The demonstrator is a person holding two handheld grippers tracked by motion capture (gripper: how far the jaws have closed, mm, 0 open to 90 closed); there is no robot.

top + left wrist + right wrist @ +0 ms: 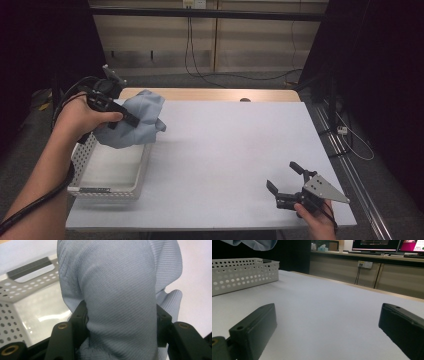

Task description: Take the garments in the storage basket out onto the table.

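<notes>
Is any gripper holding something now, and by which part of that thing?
The left gripper holds the light blue cloth by a bunched fold, clamped between its jaws above the white basket. The right gripper is open and holds nothing.

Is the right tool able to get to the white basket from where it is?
Probably yes. The right tool rests open near the table's front right corner, and bare tabletop lies between it and the white basket, which holds nothing.
</notes>
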